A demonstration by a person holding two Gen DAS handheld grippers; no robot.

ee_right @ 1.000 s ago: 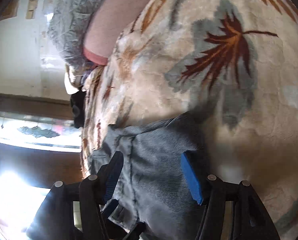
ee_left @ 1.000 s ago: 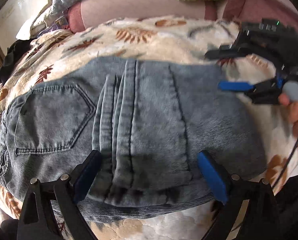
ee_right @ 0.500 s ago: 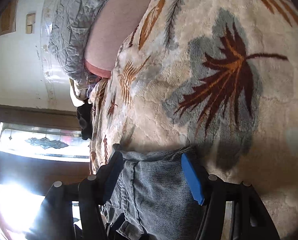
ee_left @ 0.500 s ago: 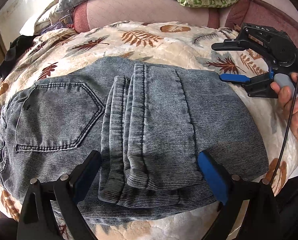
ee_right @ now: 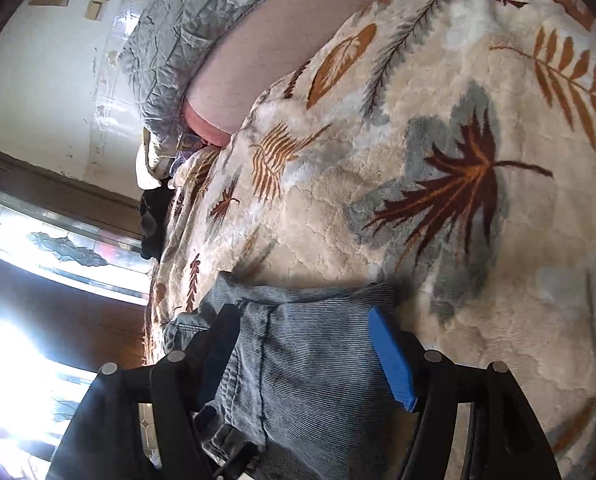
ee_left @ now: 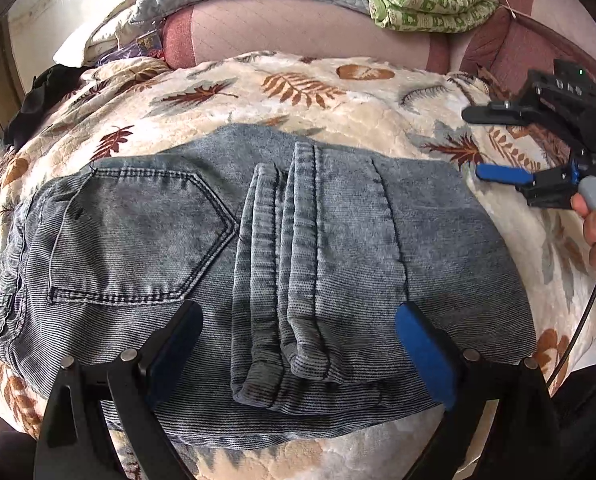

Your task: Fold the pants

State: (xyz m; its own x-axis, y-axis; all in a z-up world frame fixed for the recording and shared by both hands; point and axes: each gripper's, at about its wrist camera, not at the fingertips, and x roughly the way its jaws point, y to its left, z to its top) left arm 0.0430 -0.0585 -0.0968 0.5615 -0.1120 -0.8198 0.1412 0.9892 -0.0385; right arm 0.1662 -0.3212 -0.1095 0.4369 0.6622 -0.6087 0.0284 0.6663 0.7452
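Denim pants (ee_left: 258,248) lie folded on the leaf-print blanket (ee_left: 298,92); left gripper (ee_left: 298,344) and right gripper (ee_right: 303,354) both gape wide, holding nothing.

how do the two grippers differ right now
The left gripper hangs over the middle of the folded jeans, facing along the bed; the right gripper is off the jeans' right edge, over the leaf blanket, turned sideways. The left's fingers frame the hems; the right's frame a corner of the jeans. Both are open, holding nothing.
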